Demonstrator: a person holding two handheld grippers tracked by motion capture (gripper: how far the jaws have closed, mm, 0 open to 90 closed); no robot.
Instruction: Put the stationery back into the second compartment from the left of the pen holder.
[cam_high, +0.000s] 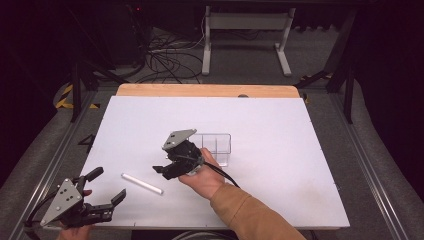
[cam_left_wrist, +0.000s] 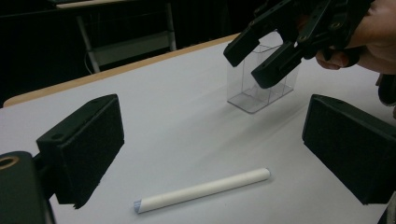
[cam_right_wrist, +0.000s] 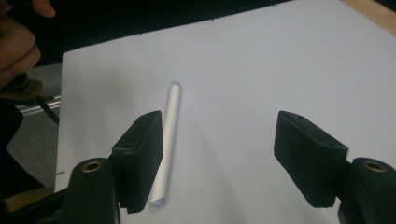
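Reaching for the white tube with the right gripper — jaws parted, empty
Off-centre approach could nudge it rolling; left gripper waits, jaws spread — near the clear box

Tube: plain white, matte, with a pale bluish end cap. Box: clear, colourless, no print. Desk: white sheet on top, light wood strip along the far edge. Left hand-held gripper: black body and jaws, grey plate with dark dots on top. Right hand-held gripper: black, same grey plate; brass-coloured rings at the jaw bases. Sleeve: tan. Floor: grey, with a yellow-and-black striped patch at far left.
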